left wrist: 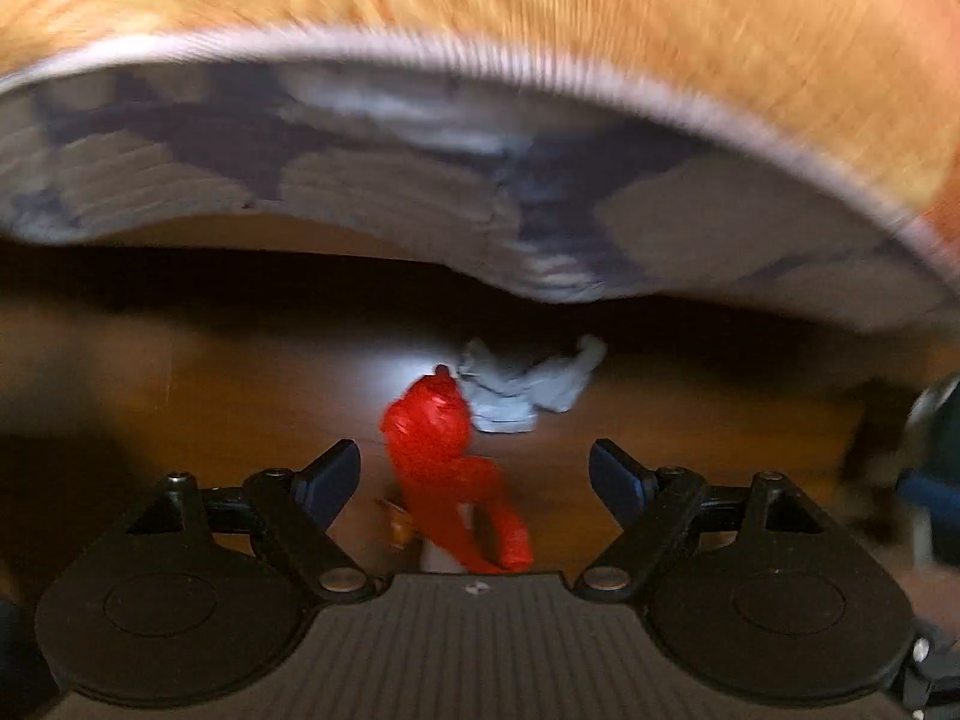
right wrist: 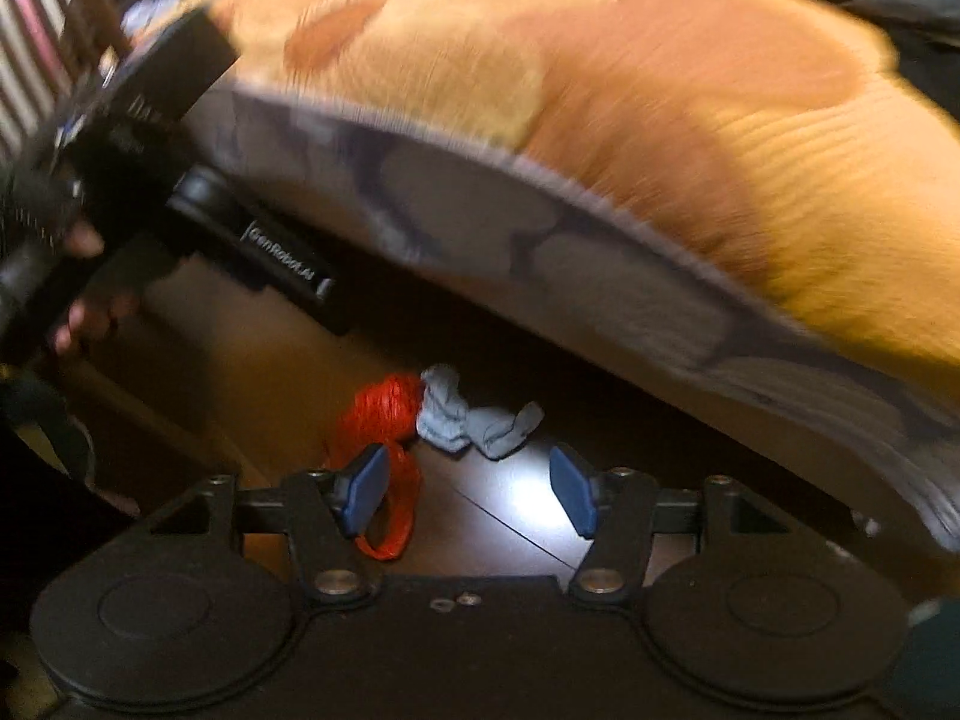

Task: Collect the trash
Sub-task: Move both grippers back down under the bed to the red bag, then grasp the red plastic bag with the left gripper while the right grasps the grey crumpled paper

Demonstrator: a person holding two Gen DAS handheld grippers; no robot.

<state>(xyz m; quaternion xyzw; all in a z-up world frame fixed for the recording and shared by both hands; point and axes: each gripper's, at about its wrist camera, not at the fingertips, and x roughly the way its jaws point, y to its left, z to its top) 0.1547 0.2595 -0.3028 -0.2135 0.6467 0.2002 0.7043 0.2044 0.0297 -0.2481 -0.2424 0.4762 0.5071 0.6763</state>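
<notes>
A red plastic bag (left wrist: 441, 456) lies on the wooden floor (left wrist: 180, 396) by the bed edge. A crumpled light blue-grey cloth or paper (left wrist: 528, 387) lies touching it on the right. My left gripper (left wrist: 474, 480) is open, above the red bag, with the bag between and just beyond its fingers. In the right wrist view the red bag (right wrist: 384, 420) and the grey piece (right wrist: 474, 414) lie ahead. My right gripper (right wrist: 468, 492) is open and empty, its left finger over the bag's loop. The left gripper's body (right wrist: 180, 180) shows at the upper left.
An orange blanket with a grey patterned underside (left wrist: 480, 180) hangs over the bed edge above the trash, also in the right wrist view (right wrist: 600, 210). Under the bed is dark. A small brown and white item (left wrist: 414, 534) lies by the red bag. Both views are blurred.
</notes>
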